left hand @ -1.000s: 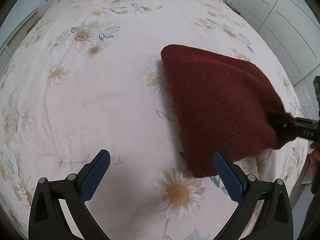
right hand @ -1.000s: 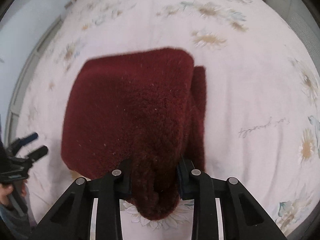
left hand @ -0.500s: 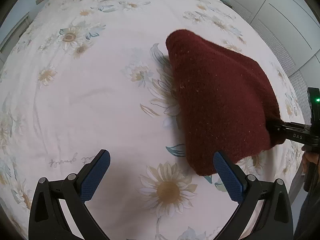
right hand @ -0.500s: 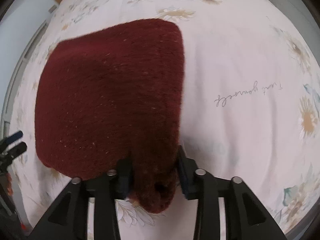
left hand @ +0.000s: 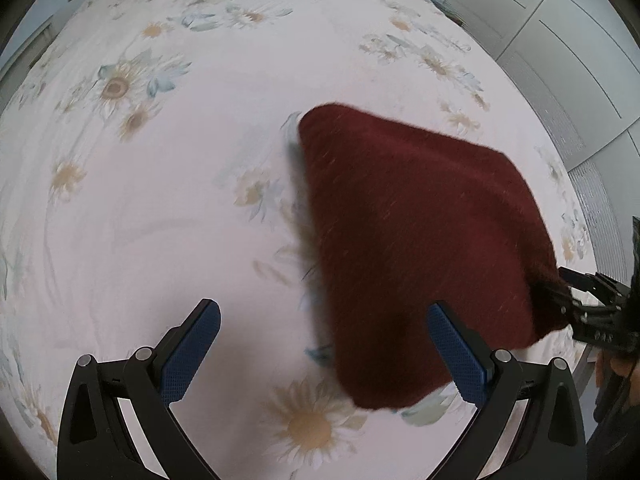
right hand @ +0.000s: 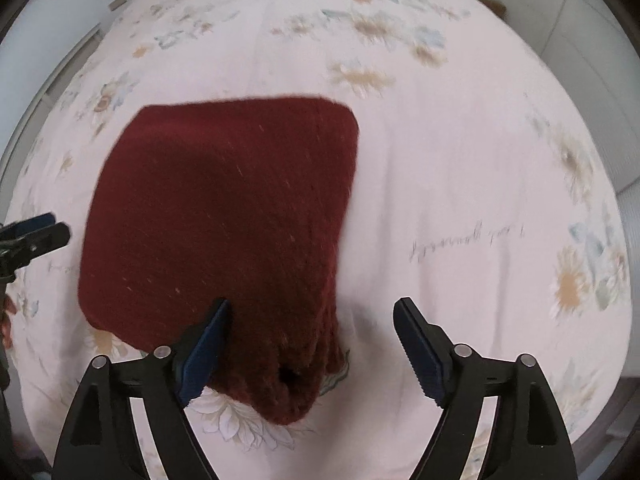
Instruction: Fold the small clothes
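Observation:
A folded dark red knitted garment (left hand: 416, 240) lies on the flowered bed sheet (left hand: 168, 208); it also shows in the right wrist view (right hand: 224, 224). My left gripper (left hand: 324, 348) is open and empty, with the garment's near corner just inside its right finger. My right gripper (right hand: 310, 344) is open; the garment's near end lies between its fingers, against the left finger (right hand: 204, 344). The right gripper also shows at the right edge of the left wrist view (left hand: 592, 304), at the garment's corner.
The bed sheet is pale pink with daisy prints and a line of script (right hand: 464, 240). White cabinet doors (left hand: 560, 40) stand beyond the bed's right side. The left gripper shows at the left edge of the right wrist view (right hand: 28, 240).
My right gripper was shut on the garment's near end and has opened, letting it go. The garment now lies flatter on the sheet. The left gripper stays open.

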`<state>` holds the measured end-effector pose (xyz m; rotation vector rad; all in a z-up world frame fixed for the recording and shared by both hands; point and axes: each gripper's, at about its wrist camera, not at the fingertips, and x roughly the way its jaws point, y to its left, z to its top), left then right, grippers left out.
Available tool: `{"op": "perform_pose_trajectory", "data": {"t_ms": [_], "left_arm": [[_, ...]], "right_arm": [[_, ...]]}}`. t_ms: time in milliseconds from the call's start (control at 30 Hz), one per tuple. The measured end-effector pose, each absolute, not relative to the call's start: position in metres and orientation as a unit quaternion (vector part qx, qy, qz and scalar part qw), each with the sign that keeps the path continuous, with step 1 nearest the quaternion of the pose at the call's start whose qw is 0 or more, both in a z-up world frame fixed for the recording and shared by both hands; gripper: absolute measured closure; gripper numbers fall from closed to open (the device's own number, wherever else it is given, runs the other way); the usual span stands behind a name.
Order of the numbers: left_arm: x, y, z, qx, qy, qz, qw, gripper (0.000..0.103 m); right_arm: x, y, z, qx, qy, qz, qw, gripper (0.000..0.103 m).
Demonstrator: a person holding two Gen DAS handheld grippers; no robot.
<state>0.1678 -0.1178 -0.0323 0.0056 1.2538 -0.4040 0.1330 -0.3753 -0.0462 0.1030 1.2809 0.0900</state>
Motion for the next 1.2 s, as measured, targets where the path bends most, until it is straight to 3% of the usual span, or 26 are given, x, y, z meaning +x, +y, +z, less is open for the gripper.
{"op": "perform_pose_trajectory", "data": {"t_ms": [67, 133, 400, 767, 800, 867, 933, 967, 1033, 1200], "left_arm": [[0.174, -0.125, -0.03, 0.0, 0.58, -0.196, 0.79, 0.001], [0.179, -0.129, -0.029, -0.007, 0.578, -0.202, 0.79, 0.001], [0.199, -0.156, -0.053, -0.015, 0.601, -0.205, 0.772, 0.001], [0.195, -0.161, -0.11, -0.029, 0.617, -0.214, 0.757, 0.0], [0.195, -0.161, -0.111, -0.028, 0.614, -0.215, 0.758, 0.0], [0.195, -0.163, -0.11, -0.018, 0.608, -0.219, 0.763, 0.0], [0.195, -0.166, -0.108, -0.003, 0.599, -0.223, 0.769, 0.002], [0.195, -0.168, -0.108, -0.002, 0.596, -0.229, 0.77, 0.01], [0.194, -0.17, -0.105, -0.003, 0.592, -0.233, 0.771, 0.016], [0.194, -0.166, -0.088, 0.005, 0.58, -0.246, 0.777, 0.046]], "right_arm": [[0.14, -0.373, -0.039, 0.051, 0.586, 0.049, 0.807, 0.013], [0.149, -0.371, -0.035, 0.059, 0.578, 0.056, 0.812, 0.0], [0.175, -0.372, -0.087, 0.102, 0.613, 0.055, 0.781, 0.0], [0.159, -0.395, -0.139, 0.22, 0.594, 0.1, 0.767, 0.001], [0.159, -0.393, -0.139, 0.218, 0.593, 0.101, 0.769, 0.003], [0.158, -0.391, -0.136, 0.218, 0.59, 0.108, 0.77, 0.019], [0.159, -0.385, -0.13, 0.219, 0.59, 0.113, 0.769, 0.043], [0.159, -0.382, -0.127, 0.215, 0.592, 0.113, 0.769, 0.046], [0.159, -0.375, -0.119, 0.199, 0.593, 0.108, 0.772, 0.056], [0.152, -0.358, -0.081, 0.167, 0.572, 0.106, 0.796, 0.064]]}}
